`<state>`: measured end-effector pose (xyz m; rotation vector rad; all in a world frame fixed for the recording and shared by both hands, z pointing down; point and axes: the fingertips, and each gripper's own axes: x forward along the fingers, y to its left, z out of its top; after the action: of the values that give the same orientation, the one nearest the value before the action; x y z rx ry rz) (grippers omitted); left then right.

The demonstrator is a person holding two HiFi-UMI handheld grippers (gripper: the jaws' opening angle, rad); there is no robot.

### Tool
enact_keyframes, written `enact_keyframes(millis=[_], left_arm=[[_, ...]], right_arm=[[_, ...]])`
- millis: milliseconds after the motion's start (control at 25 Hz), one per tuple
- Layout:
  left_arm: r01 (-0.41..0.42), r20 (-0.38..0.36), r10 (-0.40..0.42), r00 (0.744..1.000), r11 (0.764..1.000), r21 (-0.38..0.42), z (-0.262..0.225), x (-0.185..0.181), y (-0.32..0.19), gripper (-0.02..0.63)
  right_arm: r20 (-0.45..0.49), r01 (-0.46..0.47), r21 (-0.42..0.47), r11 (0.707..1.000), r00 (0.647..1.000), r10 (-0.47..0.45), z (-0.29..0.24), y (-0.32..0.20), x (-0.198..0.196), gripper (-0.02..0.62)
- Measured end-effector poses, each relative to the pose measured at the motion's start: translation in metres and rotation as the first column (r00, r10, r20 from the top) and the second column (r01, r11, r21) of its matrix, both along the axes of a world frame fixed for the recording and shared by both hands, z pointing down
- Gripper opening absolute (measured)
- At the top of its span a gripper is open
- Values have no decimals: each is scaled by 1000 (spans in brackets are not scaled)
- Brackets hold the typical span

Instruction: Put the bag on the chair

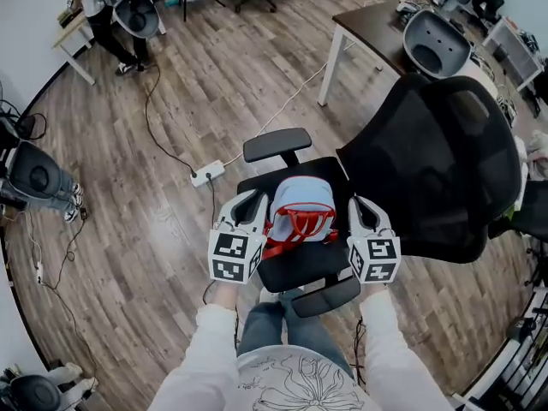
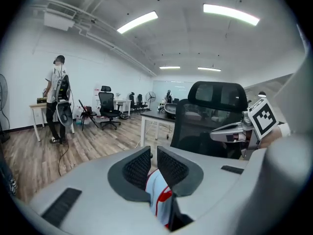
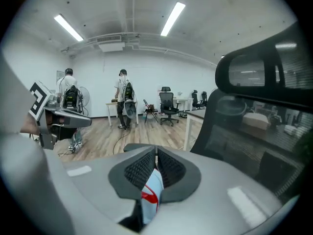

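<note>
One black mesh office chair (image 1: pixel 445 169) fills the middle of the head view, backrest on the right side of the frame and an armrest (image 1: pixel 276 144) at the far edge of the seat. Light-blue bag (image 1: pixel 301 197) is over the seat, red handles (image 1: pixel 301 223) on the side nearer the person. Can't tell whether its weight is fully on the cushion.

Left gripper (image 2: pixel 154 163) is at the bag's left side. Jaws are nearly together, with a thin slit showing at the tips and light-blue fabric with red trim pinched between the pads lower down. It's clamped on the bag.

Right gripper (image 3: pixel 156 166) is at the bag's right side, close to the backrest. Jaws are drawn tight, tips meeting, with a fold of the same blue-and-red fabric squeezed between the pads. It's also clamped on the bag.

Both marker cubes (image 1: pixel 235 257) sit at the near edge of the seat, flanking the bag.
</note>
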<state>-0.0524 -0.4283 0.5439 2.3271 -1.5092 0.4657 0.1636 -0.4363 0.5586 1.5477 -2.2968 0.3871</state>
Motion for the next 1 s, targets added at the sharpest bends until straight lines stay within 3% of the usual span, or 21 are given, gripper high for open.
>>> enact_keyframes(millis=[280, 520, 1000], left_arm=[[66, -37, -63, 997, 995, 81, -84, -9, 5, 25], [122, -135, -104, 985, 983, 136, -136, -22, 18, 22], [163, -145, -129, 981, 953, 256, -198, -33, 36, 21]], right_arm=[[67, -86, 111, 990, 995, 79, -87, 8, -4, 17], [94, -140, 193, 971, 988, 123, -147, 20, -5, 17], [135, -165, 327, 931, 983, 126, -208, 41, -8, 17]])
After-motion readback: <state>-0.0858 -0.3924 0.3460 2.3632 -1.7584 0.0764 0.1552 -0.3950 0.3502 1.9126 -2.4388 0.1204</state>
